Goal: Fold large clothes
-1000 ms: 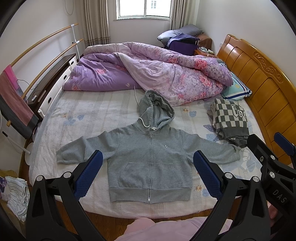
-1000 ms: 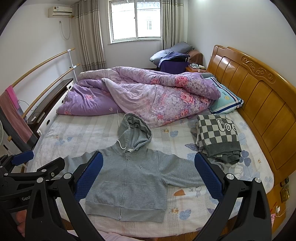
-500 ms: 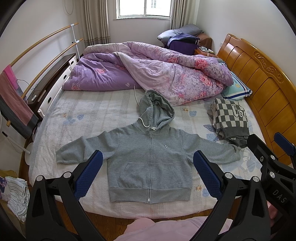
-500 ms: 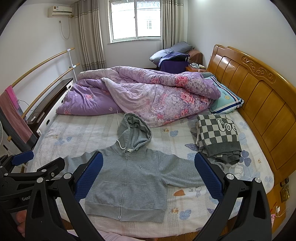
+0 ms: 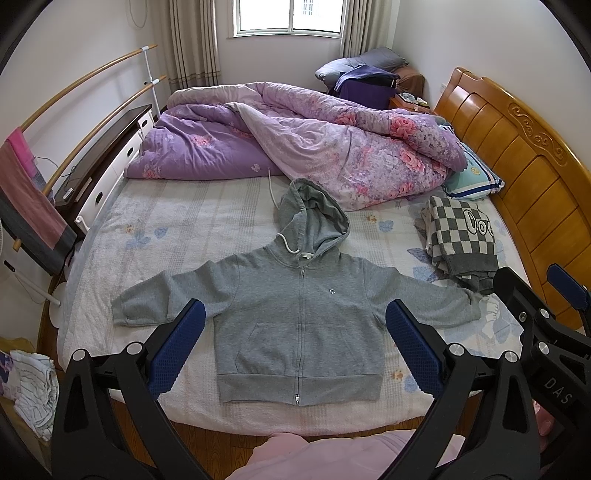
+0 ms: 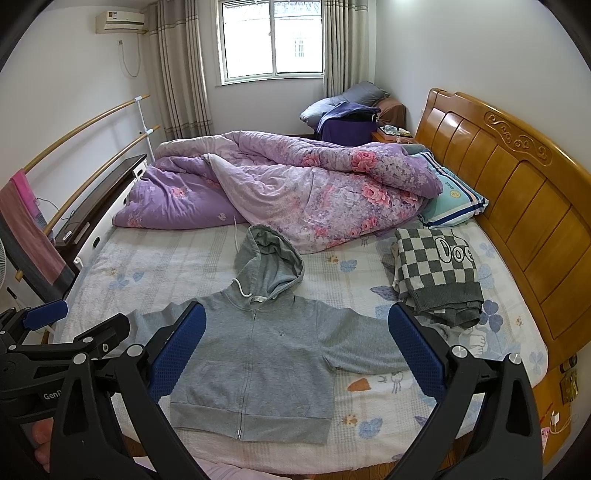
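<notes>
Grey hoodie (image 5: 295, 314) lies flat, both hand-held grippers (image 5: 293, 347) (image 6: 295, 347) wide open, empty (air conditioner (image 6: 120, 22) only in right view).

Left view: from the bed's (image 5: 184, 206) near edge, set back and high, facing the window (image 5: 288, 16) across the hoodie (image 5: 295, 302).
Right view: same edge, further right, facing the same way.
Shared: hoodie, quilt (image 6: 295, 184), headboard (image 6: 517, 206); each shows the other tool.

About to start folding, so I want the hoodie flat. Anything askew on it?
Mostly flat, zipped, sleeves spread. The hood leans to one side, and one cuff touches the checkered sweater. Both claws hang open above the hoodie.
</notes>
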`<state>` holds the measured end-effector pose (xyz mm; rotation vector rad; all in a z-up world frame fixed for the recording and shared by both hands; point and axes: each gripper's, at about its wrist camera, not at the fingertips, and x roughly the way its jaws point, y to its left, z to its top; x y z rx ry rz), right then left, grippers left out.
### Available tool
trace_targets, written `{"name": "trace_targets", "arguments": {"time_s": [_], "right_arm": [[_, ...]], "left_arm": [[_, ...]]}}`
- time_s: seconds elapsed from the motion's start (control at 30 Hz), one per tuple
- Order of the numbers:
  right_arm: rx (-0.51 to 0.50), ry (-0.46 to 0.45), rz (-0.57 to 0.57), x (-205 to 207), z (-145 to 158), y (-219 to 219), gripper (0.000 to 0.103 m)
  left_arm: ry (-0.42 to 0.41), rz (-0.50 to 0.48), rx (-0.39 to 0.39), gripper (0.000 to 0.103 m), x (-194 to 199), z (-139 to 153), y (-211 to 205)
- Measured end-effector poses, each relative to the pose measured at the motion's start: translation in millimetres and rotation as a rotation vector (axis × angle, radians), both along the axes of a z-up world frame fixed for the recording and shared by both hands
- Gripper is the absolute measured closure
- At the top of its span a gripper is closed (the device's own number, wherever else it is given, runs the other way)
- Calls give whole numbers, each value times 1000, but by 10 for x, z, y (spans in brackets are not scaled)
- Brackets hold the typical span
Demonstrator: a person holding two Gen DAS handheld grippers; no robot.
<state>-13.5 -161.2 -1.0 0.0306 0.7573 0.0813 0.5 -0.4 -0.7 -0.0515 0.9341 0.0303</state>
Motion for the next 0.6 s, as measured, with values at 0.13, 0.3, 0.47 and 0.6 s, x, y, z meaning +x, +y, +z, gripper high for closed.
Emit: {"name": "trace_targets", "arguments": {"time_s": [0.13,0.3,0.47,0.6], "right_arm": [[1,3,0,5,5,-19,7],[1,4,4,6,-19,19,8],[8,7,23,-7,-93,60,7],[6,4,46,-8,-118,25,7]], "left_arm": [[2,-1,0,5,2,-1,1],[4,2,0,5,-2,14,-3],[4,16,2,5,-7,80,-9],[3,35,1,5,-71,50,-40]]}}
